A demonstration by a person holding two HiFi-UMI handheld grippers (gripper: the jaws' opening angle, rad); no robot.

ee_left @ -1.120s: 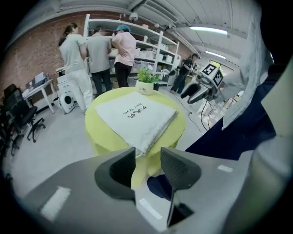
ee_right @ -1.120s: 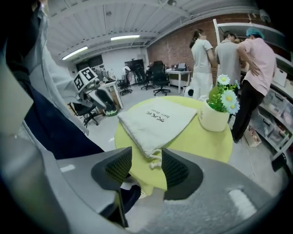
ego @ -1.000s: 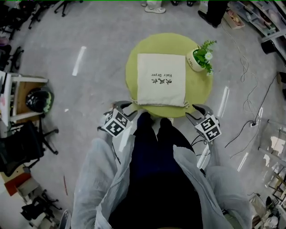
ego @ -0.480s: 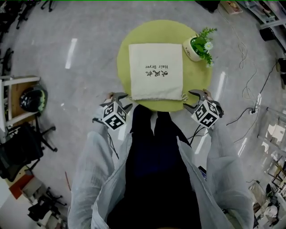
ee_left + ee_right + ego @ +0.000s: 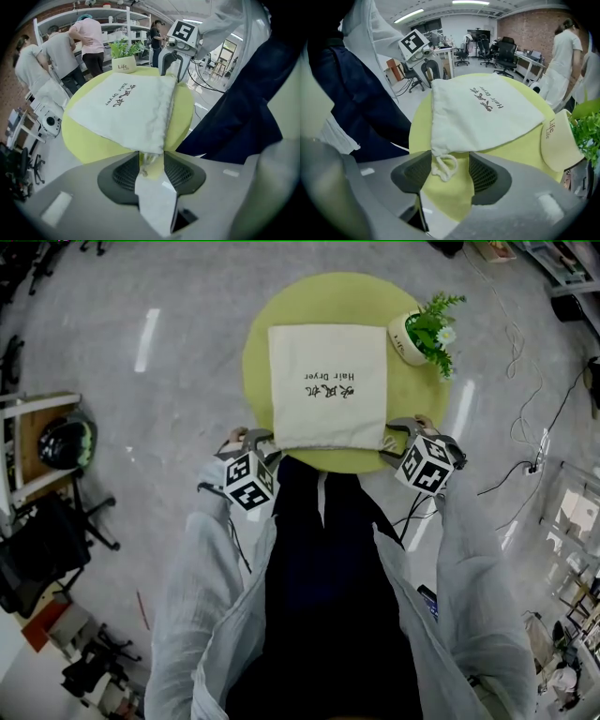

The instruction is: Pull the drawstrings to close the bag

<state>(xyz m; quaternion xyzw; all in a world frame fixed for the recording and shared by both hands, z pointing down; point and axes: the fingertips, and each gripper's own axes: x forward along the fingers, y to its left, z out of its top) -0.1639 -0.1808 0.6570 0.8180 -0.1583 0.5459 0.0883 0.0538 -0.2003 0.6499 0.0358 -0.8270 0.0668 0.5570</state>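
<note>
A cream drawstring bag [image 5: 326, 381] with dark print lies flat on the round yellow-green table [image 5: 424, 401], its gathered mouth along the near edge. My left gripper [image 5: 255, 442] is at the bag's near-left corner. In the left gripper view the short left drawstring [image 5: 145, 162] hangs between its jaws [image 5: 151, 161], which are closing without pressing on it. My right gripper [image 5: 392, 439] is at the near-right corner. The looped right drawstring [image 5: 444, 168] lies loose between its wide jaws [image 5: 452, 169], which are narrowing slightly.
A white pot with a green plant [image 5: 415, 338] stands at the table's far right, close to the bag. The wearer's dark legs are against the table's near edge. Cables [image 5: 525, 427] trail on the floor at right. People [image 5: 61, 51] stand by shelves beyond the table.
Both grippers have moved forward from beside the wearer's legs to the bag's two near corners, and each now has a drawstring between its jaws. The bag has not moved.
</note>
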